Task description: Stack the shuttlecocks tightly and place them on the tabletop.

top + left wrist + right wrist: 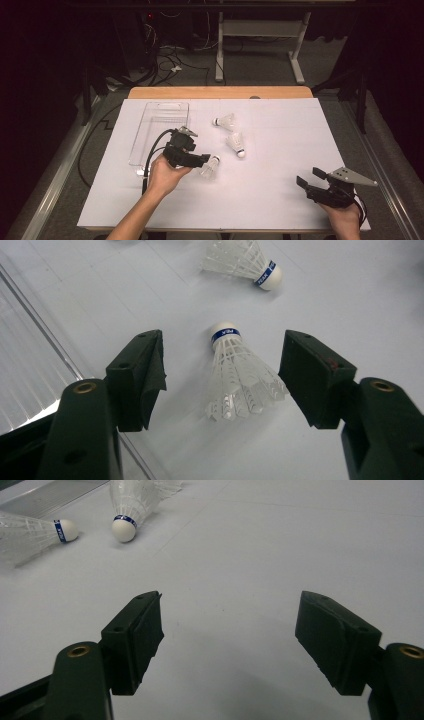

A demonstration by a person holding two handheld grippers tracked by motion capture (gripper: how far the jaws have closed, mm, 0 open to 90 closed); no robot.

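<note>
Three white shuttlecocks with blue-banded cork tips lie on the white table sheet (pixel 280 150). The nearest shuttlecock (pixel 210 167) (pixel 235 375) lies on the sheet between the jaws of my left gripper (pixel 204 160) (pixel 222 340), which is open and not touching it. A second shuttlecock (pixel 236 144) (pixel 245 260) lies just beyond, and a third (pixel 225 121) lies farther back. My right gripper (pixel 308 176) (pixel 230 600) stands open near the front right, with bare sheet between its jaws. In the right gripper view, two shuttlecocks (pixel 30 535) (pixel 130 505) lie far ahead.
A clear plastic tray (pixel 160 130) (pixel 30 350) sits at the back left of the sheet, just beside my left hand. The wooden table edge (pixel 220 92) runs along the back. Black cables trail from both grippers.
</note>
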